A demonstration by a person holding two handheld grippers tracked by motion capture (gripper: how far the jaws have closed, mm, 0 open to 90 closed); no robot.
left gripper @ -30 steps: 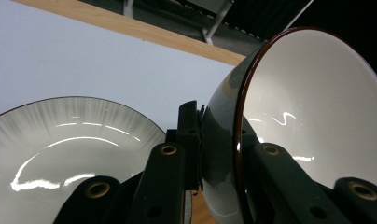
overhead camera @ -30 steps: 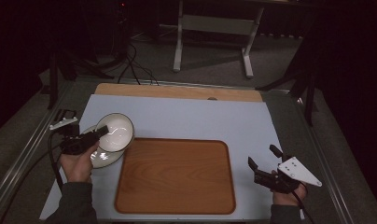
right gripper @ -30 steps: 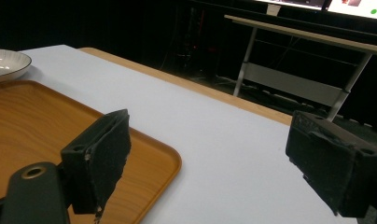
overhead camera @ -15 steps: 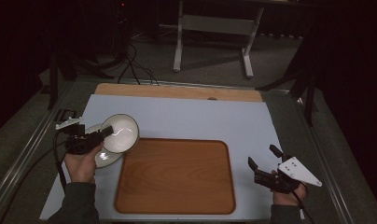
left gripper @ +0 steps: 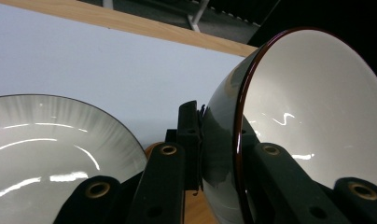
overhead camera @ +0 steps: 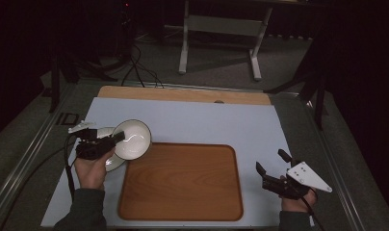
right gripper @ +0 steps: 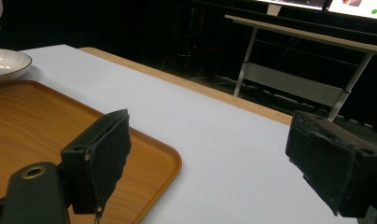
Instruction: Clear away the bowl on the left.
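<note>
A white bowl point(overhead camera: 131, 138) with a dark rim hangs tilted on its side at the table's left, and my left gripper point(overhead camera: 116, 138) is shut on its rim. In the left gripper view the bowl point(left gripper: 308, 116) has its wall pinched between the two black jaws of the left gripper point(left gripper: 219, 126). Below it a white plate point(overhead camera: 111, 162) with a dark edge lies on the table, also seen as the plate point(left gripper: 51, 144) at the left. My right gripper point(overhead camera: 270, 160) rests open at the front right, beside the wooden tray point(overhead camera: 183, 187). Nothing sits between the jaws of the right gripper point(right gripper: 214, 154).
The tray point(right gripper: 37, 126) lies on a pale blue mat point(overhead camera: 207, 120) in the middle of the table. A wooden strip point(overhead camera: 183, 95) runs along the mat's far edge. Behind the table stand a white frame point(overhead camera: 219, 29) and floor cables point(overhead camera: 135, 67).
My left gripper has carried the bowl a little to the right, toward the tray's near-left corner, uncovering more of the plate. The right gripper has stayed put.
</note>
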